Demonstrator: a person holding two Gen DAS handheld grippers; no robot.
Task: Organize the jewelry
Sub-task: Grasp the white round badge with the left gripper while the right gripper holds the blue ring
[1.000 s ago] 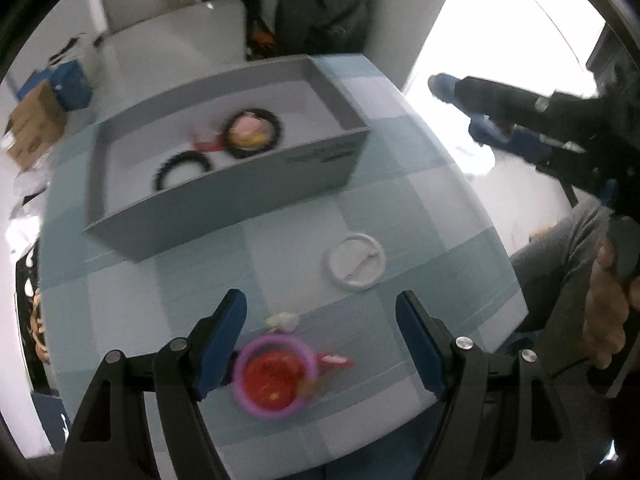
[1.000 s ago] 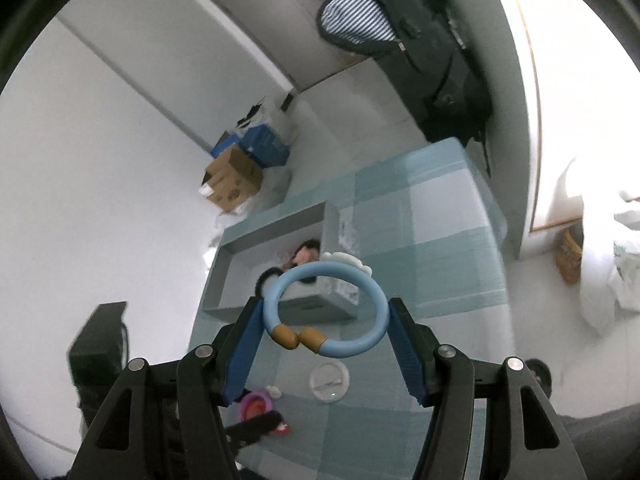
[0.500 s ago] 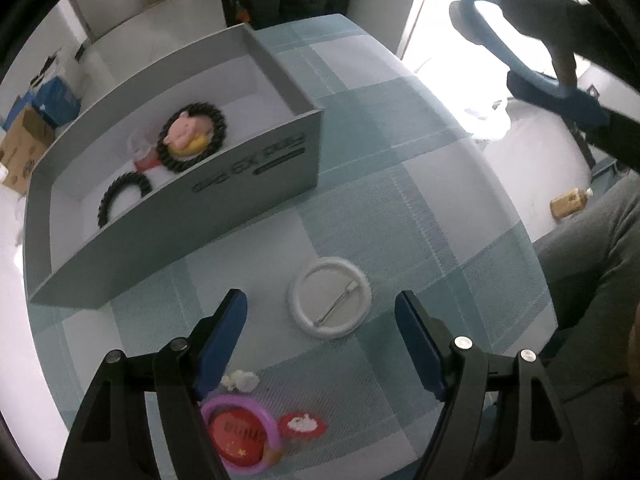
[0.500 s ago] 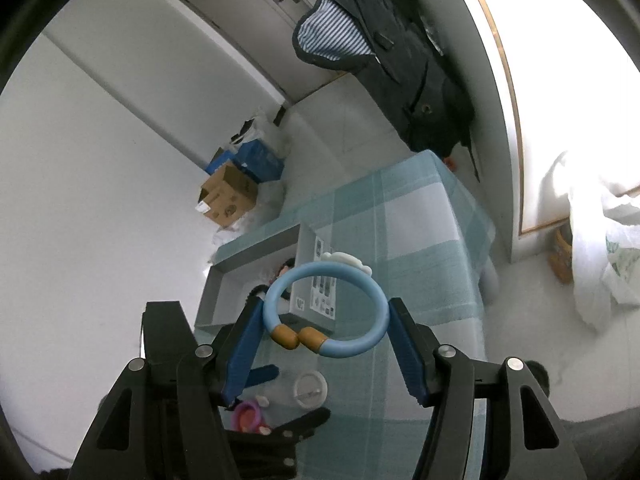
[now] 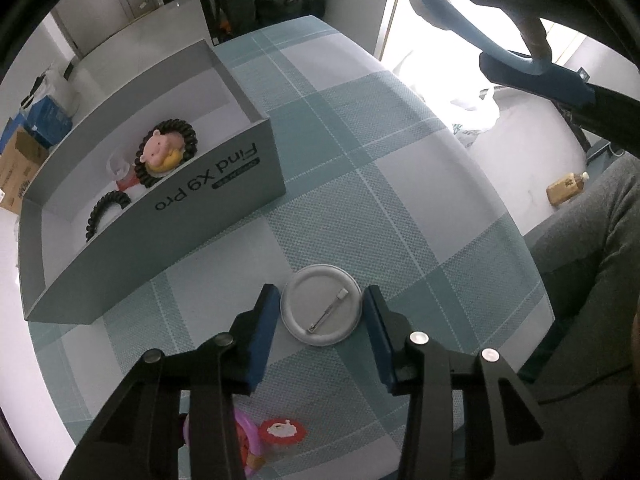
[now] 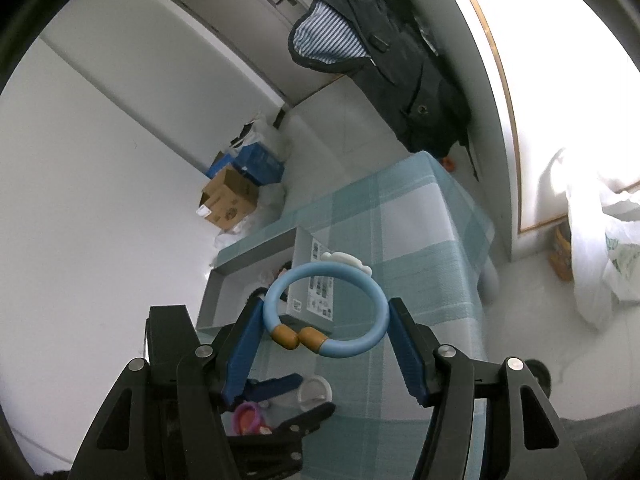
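Blue bangle, tan end caps, white charm, clamped upright between right gripper fingers. White pin badge face-down between left gripper fingers, possibly untouched.

A woven checked cloth with a rough, matt weave covers the worktop. Between the left fingers lies a matt white badge with a metal pin. Beyond them stands a smooth grey cardboard box. The blue bracelet between the right fingers looks smooth and slightly glossy.
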